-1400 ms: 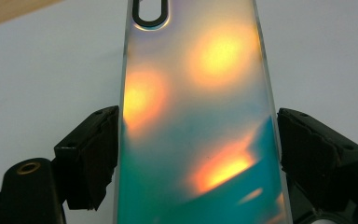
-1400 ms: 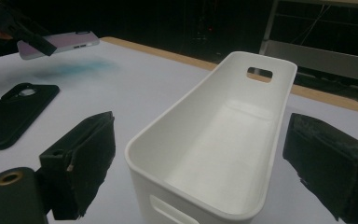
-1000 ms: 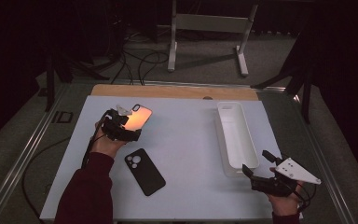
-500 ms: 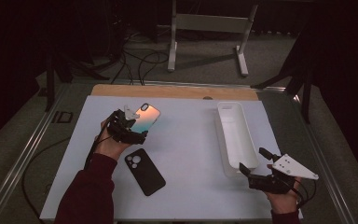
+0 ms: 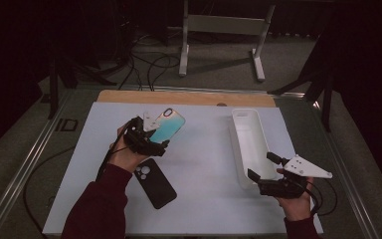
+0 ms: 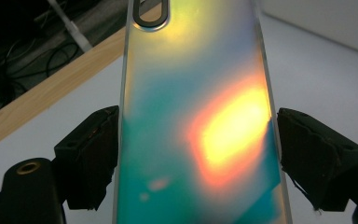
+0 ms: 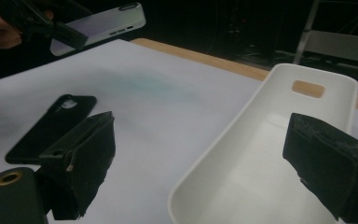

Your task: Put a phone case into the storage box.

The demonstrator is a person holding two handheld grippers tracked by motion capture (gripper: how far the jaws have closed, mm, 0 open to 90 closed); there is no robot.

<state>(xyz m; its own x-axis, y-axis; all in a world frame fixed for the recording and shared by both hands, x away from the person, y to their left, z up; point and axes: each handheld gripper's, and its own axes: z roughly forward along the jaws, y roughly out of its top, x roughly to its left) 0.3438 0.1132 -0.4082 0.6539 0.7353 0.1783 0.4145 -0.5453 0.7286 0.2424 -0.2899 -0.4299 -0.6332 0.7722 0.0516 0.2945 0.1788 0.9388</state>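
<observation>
An iridescent teal and orange phone case (image 5: 169,124) hangs tilted above the white mat, camera cut-out at its far end. My left gripper (image 5: 151,135) is shut on its two long edges, and in the left gripper view both pads (image 6: 93,158) press the case (image 6: 200,116). A black phone case (image 5: 154,183) lies flat on the mat just below that hand. My right gripper (image 5: 261,166) stands open at the near end of a long white tray (image 5: 235,139), with nothing between its jaws. The right gripper view shows the tray (image 7: 242,116), the black case (image 7: 51,128) and the held case (image 7: 102,23).
The white mat (image 5: 204,149) covers most of the table. A wooden strip (image 5: 189,97) runs along its far edge. Metal rails border the table left and right. A metal stand (image 5: 219,30) and cables sit on the floor beyond.
My left gripper has carried the iridescent case to the right and upward, and its sheen has turned from orange to teal. The right gripper has edged toward the tray's near end.
</observation>
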